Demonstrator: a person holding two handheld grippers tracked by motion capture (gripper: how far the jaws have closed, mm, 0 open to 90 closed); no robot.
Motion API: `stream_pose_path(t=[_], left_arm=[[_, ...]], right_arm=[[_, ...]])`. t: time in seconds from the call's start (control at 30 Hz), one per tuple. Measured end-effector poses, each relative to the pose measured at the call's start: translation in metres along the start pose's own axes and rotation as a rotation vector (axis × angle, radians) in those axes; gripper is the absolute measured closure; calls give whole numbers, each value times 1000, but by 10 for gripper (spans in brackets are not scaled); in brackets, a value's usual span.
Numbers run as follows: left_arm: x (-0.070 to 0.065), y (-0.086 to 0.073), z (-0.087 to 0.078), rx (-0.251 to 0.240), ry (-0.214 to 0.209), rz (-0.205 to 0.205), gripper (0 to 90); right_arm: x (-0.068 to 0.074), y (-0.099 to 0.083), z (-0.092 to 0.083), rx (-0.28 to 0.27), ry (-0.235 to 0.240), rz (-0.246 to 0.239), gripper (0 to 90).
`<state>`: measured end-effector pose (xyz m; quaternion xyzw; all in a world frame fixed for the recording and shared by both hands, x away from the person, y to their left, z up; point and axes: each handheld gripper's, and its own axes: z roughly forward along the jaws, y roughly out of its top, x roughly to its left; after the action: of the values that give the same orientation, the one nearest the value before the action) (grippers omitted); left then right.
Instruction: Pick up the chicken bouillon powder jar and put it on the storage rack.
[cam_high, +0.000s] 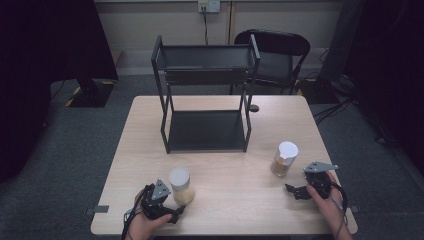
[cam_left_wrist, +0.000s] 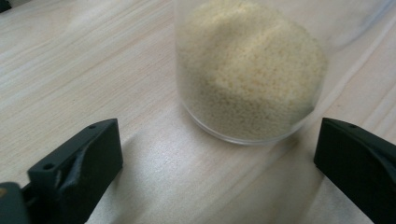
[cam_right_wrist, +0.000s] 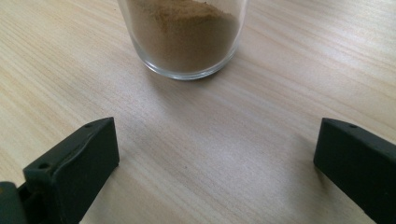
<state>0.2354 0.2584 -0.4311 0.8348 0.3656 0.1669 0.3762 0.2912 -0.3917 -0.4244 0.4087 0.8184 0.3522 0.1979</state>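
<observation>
A glass jar of pale yellow grains (cam_high: 181, 186) with a white lid stands near the table's front left; the left gripper view has it close up (cam_left_wrist: 250, 74). My left gripper (cam_high: 172, 202) (cam_left_wrist: 217, 158) is open just in front of it, jaws wide apart, not touching. A second white-lidded jar of brown powder (cam_high: 284, 159) (cam_right_wrist: 187, 35) stands at the front right. My right gripper (cam_high: 295, 190) (cam_right_wrist: 215, 158) is open a short way before that jar, with bare table between its jaws.
A black two-tier metal rack (cam_high: 206, 95) stands at the middle back of the wooden table (cam_high: 225, 200), both shelves bare. A black folding chair (cam_high: 280, 57) sits behind the table. Bare tabletop lies between the two jars.
</observation>
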Motion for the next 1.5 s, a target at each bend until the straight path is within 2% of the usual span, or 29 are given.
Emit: stream_pose_path(t=[0.03,0.13,0.23,0.43,0.73,0.87,1.07,1.1,1.17,1.27,1.37,1.5], left_arm=[[1,-2,0,-13,-10,-22,29],[1,-3,-1,-37,-9,-44,47],[2,-1,-2,-55,-25,-63,47],[4,6,-6,-72,-44,-73,43],[5,14,-10,-114,-34,-91,44],[7,19,-9,-130,-47,-92,66],[9,26,-8,-142,-62,-90,151],[12,30,-7,-145,-78,-85,167],[12,31,-7,-147,-80,-78,193],[12,38,-6,-146,-100,-42,279],[9,47,-5,-130,-82,6,323],[9,55,-5,-112,-77,33,333]], right_arm=[[0,0,0,0,0,0,0],[0,0,0,0,0,0,0],[0,0,0,0,0,0,0],[0,0,0,0,0,0,0],[0,0,0,0,0,0,0],[0,0,0,0,0,0,0],[0,0,0,0,0,0,0],[0,0,0,0,0,0,0],[0,0,0,0,0,0,0],[0,0,0,0,0,0,0],[0,0,0,0,0,0,0],[0,0,0,0,0,0,0]])
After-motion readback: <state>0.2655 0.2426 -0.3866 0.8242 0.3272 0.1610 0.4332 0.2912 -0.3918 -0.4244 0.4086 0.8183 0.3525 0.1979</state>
